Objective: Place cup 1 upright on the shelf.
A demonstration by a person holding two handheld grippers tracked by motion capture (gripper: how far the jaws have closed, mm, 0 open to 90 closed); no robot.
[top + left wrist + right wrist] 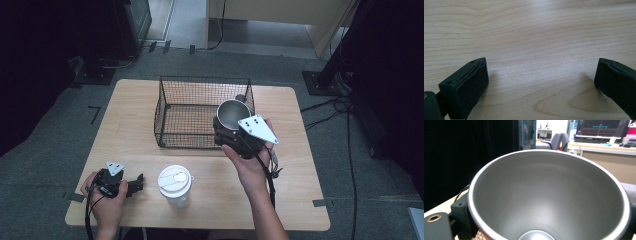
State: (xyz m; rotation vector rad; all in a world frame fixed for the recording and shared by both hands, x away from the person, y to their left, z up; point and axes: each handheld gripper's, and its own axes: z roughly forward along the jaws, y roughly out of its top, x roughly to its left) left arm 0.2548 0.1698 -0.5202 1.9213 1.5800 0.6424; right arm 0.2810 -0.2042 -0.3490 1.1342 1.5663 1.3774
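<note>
The wooden table (295,165) is the biggest thing here, and everything else sits on it or hangs over it. A black wire basket (200,112) stands on the far half of the table, near the middle. It looks bare inside.

A shiny metal cup (231,115) is up in the air, over the right front corner of the basket. The right gripper (227,132) holds it. Its two black jaws pinch the cup from both sides. In the right gripper view the cup (549,197) is very close, its open mouth facing the camera, and you can see down its grey inside. A black jaw presses on its left wall. A grey plate with three corners sits on top of this gripper, and a hand wraps around it.

A white paper cup (175,185) with a lid stands on the table, in front of the basket, near the front edge.

The left gripper (137,182) rests low on the table, to the left of the paper cup and just beside it. Its jaws are spread wide apart. In the left gripper view, bare wood (536,50) lies between them.
</note>
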